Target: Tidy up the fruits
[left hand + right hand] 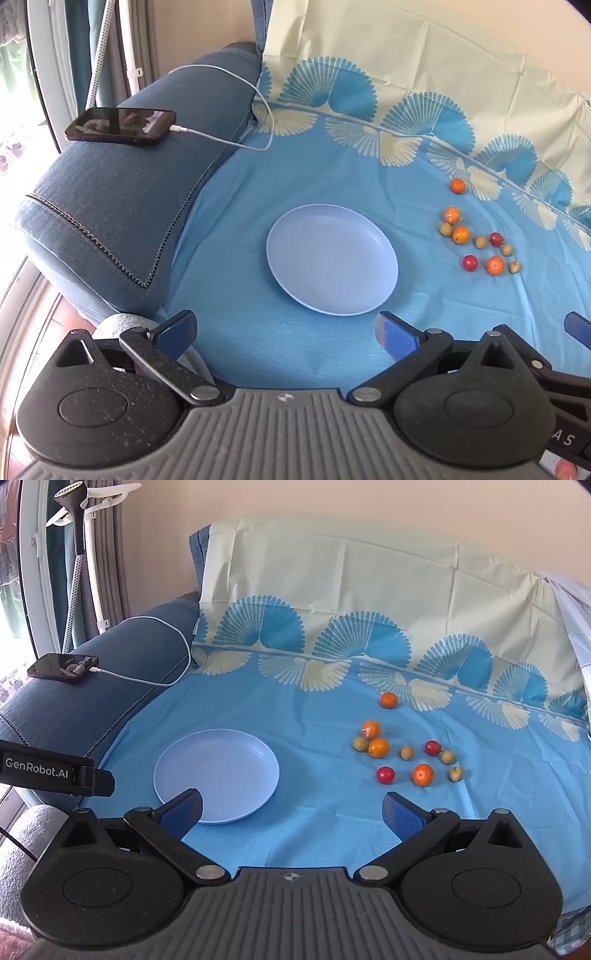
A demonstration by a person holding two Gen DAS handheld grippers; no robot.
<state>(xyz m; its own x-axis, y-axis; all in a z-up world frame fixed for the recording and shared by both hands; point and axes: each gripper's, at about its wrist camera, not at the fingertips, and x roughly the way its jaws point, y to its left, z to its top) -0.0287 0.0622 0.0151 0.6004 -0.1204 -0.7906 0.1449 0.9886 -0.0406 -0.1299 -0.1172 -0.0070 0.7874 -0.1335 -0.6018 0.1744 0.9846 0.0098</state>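
I see small loose fruits [406, 753], orange, red and yellowish, scattered right of my bare pale-blue plate [216, 775], well apart

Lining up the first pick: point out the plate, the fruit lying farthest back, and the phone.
plate [221, 753], right wrist view, bare centre of the dish.
farthest-back orange fruit [388, 700], right wrist view, middle of its skin.
phone [120, 125], left wrist view, centre of the dark screen.

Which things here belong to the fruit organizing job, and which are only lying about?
For the job:
- plate, nothing on it
- four orange fruits
- two red fruits
- four small yellowish fruits
- left gripper and right gripper, both open

Just lying about:
- phone on the sofa arm
- its white charging cable
- garment steamer
- patterned sheet
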